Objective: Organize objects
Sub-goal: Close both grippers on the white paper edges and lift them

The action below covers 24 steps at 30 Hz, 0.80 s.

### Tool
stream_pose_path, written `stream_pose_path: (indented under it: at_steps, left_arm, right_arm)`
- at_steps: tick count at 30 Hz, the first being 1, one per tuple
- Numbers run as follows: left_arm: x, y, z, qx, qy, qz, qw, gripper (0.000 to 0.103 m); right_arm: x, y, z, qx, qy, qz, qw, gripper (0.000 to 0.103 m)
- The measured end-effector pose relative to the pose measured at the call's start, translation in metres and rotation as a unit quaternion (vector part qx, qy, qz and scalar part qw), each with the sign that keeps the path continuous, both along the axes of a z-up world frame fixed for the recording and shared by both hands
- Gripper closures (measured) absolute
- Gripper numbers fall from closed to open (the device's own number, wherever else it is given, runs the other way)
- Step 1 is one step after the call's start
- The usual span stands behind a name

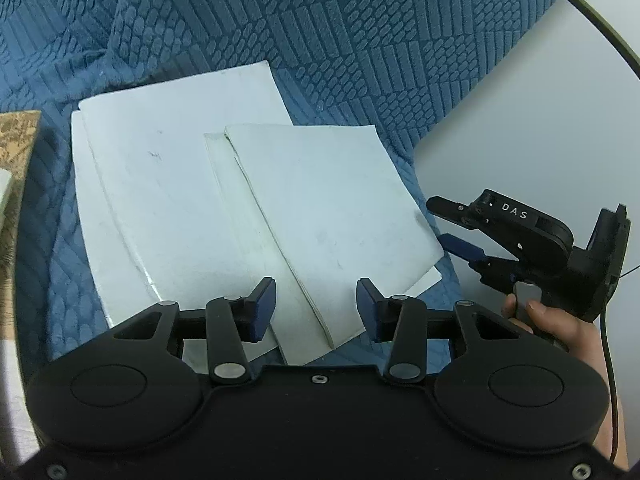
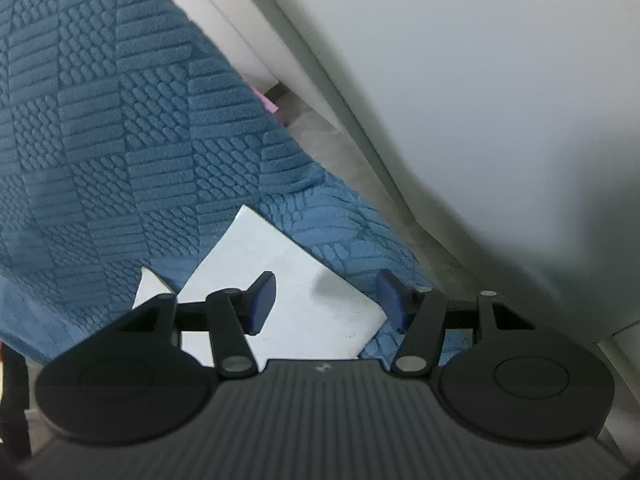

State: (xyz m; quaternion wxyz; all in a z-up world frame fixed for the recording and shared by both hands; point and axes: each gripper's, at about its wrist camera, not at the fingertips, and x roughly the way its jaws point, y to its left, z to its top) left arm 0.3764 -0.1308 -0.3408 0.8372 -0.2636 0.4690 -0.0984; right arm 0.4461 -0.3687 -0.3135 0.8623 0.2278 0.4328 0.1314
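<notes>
A: Two white booklets (image 1: 176,200) lie askew on the blue quilted blanket (image 1: 360,40), the smaller, scuffed one (image 1: 336,216) overlapping the larger. Nothing looks squared up yet, so I'd judge the tidying barely begun.

B: And the grippers?

A: The left gripper (image 1: 316,304) hovers partly open over the smaller booklet's near corner, gripping nothing. The right gripper (image 2: 326,300), held in a hand (image 1: 556,320), is likewise partly open and empty, straddling that booklet's right edge.
</notes>
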Motion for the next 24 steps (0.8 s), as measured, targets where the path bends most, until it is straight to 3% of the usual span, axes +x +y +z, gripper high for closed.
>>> stream_pose_path:
  at_steps: [4, 7, 13, 18, 22, 24]
  left_arm:
    - [0.001, -0.002, 0.0, 0.001, -0.002, -0.002, 1.0, 0.063]
    - [0.002, -0.002, 0.001, -0.001, -0.001, -0.003, 1.0, 0.063]
    - [-0.001, 0.003, 0.003, 0.007, 0.006, 0.008, 0.9999, 0.063]
    - [-0.007, 0.017, 0.006, 0.017, 0.016, 0.029, 0.9993, 0.062]
    - [-0.011, 0.032, 0.006, -0.002, 0.025, 0.04, 0.9989, 0.065]
    - [-0.01, 0.038, 0.0, -0.055, 0.042, 0.033, 0.9971, 0.072]
  right_arm:
    - [-0.002, 0.01, 0.003, -0.049, -0.012, 0.03, 0.998, 0.046]
    - [-0.003, 0.009, 0.004, -0.043, -0.004, 0.046, 0.998, 0.045]
    - [-0.002, -0.006, 0.0, 0.038, 0.028, 0.06, 0.997, 0.044]
    - [-0.007, -0.022, -0.003, 0.129, 0.055, 0.072, 0.987, 0.044]
    - [-0.015, -0.039, -0.009, 0.239, 0.068, 0.073, 0.966, 0.044]
    - [-0.019, -0.044, -0.015, 0.301, 0.085, 0.081, 0.946, 0.047]
